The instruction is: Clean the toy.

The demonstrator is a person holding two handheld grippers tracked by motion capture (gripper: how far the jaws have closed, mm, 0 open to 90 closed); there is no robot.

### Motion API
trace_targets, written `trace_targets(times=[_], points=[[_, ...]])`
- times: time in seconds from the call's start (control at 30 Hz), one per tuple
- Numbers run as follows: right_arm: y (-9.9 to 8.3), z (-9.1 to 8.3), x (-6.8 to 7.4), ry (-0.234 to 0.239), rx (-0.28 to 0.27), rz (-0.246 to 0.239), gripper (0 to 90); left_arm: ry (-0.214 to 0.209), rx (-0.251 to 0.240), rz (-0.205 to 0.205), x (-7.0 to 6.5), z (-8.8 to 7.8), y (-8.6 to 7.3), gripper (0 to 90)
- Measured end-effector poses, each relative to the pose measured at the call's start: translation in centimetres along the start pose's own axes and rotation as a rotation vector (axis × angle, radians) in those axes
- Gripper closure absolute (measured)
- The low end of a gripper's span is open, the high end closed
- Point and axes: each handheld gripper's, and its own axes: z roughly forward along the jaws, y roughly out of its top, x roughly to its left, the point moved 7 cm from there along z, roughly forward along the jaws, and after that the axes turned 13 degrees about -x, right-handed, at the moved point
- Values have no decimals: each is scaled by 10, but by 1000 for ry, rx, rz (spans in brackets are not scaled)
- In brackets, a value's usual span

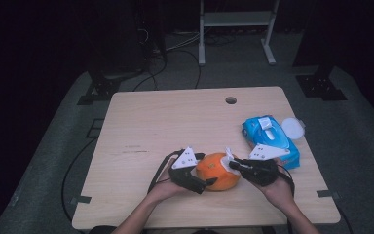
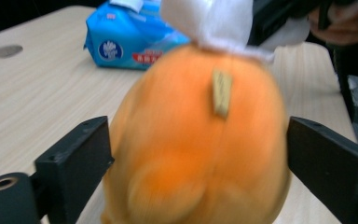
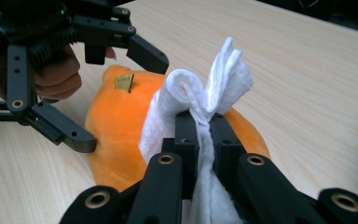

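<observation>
Orange plush toy (image 1: 217,171) lies near the worktop's (image 1: 175,122) near edge, directly between our two tools. Our right tool (image 3: 204,122), clamped on a white wipe (image 3: 214,88), sits at the toy's right flank. Our left tool (image 1: 209,183) straddles its left side with jaws spread apart, not pressing, so wiping runs leftward.

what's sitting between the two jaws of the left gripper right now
The orange plush toy. In the left gripper view it fills the gap between the open left gripper jaws, which stand either side of it.
</observation>
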Motion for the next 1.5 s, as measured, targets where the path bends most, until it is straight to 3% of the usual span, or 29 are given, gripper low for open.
trace_targets(times=[0.07,0.23,0.37,0.43,0.6,0.63,0.7,0.77,0.87,0.97,1.03,1.13,1.23,1.27,1.33,1.43,1.5], points=[[-3,0,-6,1,2,24,829,-4,2,-46,2,3,-4,51],[-8,-1,-15,-14,15,52,829,-15,11,-23,0,7,-13,30],[-10,-1,-17,-6,16,71,829,-11,-3,-90,3,12,-19,5],[-11,0,-18,-7,19,78,828,-3,8,-99,2,13,-19,7],[-8,-2,-22,-20,-4,101,829,26,4,-51,-4,5,-3,258],[-7,-3,-22,-20,-12,106,829,28,-7,-33,-5,2,4,269],[-5,-4,-23,-21,-26,118,829,25,-40,-38,-7,-4,17,276],[-3,-5,-23,3,-47,164,829,33,-62,-10,-10,-11,30,275],[-3,-2,-22,29,-45,200,829,44,-21,9,-9,-14,30,275],[-13,6,-21,10,10,186,830,65,58,5,-5,-8,12,274],[-13,8,-18,1,16,159,831,70,50,-20,-3,-8,11,269],[2,4,-8,20,-35,129,831,76,51,-23,-3,-5,11,258],[14,4,16,79,-64,88,831,79,53,-3,-9,1,11,247],[16,6,24,89,-63,53,830,87,57,14,-10,3,12,241],[16,9,32,63,-47,-18,829,99,53,18,-12,3,11,237],[13,10,22,21,-38,-29,828,99,47,-3,-10,2,10,238],[6,8,12,7,-19,20,828,88,41,-2,-10,2,9,232]])
